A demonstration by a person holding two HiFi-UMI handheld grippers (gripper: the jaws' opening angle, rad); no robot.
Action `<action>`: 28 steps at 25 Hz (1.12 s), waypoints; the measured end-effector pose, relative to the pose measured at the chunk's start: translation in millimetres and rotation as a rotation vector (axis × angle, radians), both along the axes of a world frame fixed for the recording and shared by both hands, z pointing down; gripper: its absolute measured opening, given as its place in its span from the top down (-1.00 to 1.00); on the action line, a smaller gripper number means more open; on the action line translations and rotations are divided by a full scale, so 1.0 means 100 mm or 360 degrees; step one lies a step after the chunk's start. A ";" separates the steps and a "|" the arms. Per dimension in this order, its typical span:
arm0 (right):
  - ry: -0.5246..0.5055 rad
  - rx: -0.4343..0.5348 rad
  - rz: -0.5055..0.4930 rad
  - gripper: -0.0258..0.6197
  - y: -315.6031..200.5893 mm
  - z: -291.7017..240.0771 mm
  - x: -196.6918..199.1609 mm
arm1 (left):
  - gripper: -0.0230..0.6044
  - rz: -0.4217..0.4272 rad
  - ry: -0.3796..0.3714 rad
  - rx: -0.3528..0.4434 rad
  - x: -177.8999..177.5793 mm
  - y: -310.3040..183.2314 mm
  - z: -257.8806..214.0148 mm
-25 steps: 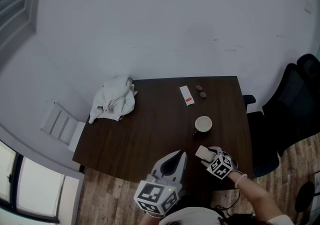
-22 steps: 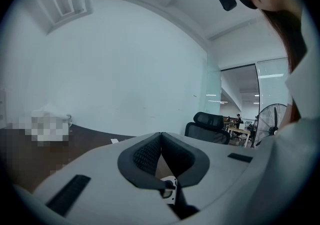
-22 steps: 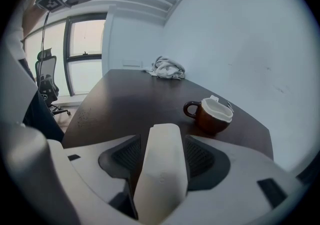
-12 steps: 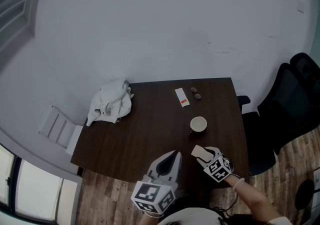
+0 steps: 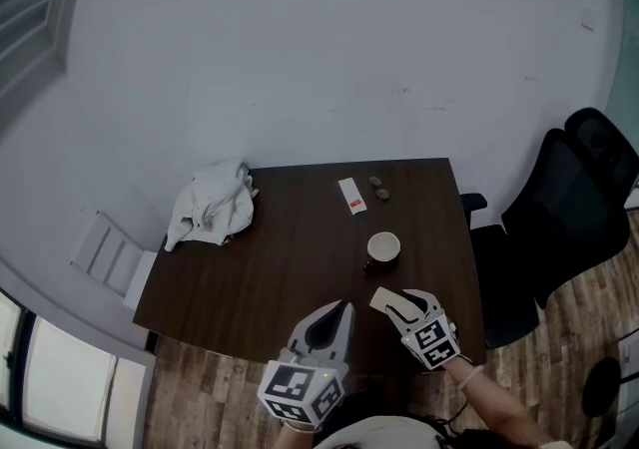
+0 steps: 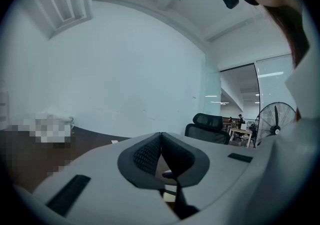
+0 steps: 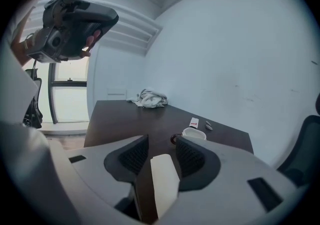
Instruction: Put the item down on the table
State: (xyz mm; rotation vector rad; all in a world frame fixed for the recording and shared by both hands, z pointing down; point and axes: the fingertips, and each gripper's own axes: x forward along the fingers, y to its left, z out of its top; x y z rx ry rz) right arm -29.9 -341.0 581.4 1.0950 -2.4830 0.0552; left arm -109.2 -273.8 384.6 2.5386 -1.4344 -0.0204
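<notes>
Above the dark table (image 5: 250, 267)'s near edge the right gripper (image 7: 162, 156), while the left gripper (image 6: 161, 151) idles pinched shut and empty, should sink level, short of the cup (image 5: 383, 246), before its 2 closing jaws free the cream slab (image 7: 165, 184) standing edge-up between them.

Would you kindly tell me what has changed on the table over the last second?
The right hand-held gripper is closing its jaws, with the pale flat item between them, not visibly clamped. The head view has drifted, so the table sits further left. The cup, cloth and left hand-held gripper kept their places.
</notes>
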 end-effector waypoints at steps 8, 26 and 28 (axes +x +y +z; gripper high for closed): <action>-0.0170 0.0093 0.0129 0.41 0.22 -0.45 0.13 | 0.86 -0.0034 -0.0001 0.0027 0.04 0.10 -0.07; -0.0329 0.0329 0.0262 0.65 0.84 -1.26 0.57 | 0.86 -0.0027 0.0011 0.0070 0.35 0.49 -0.16; -0.0344 0.0342 0.0273 0.68 0.91 -1.31 0.61 | 0.86 -0.0021 0.0008 0.0075 0.39 0.54 -0.17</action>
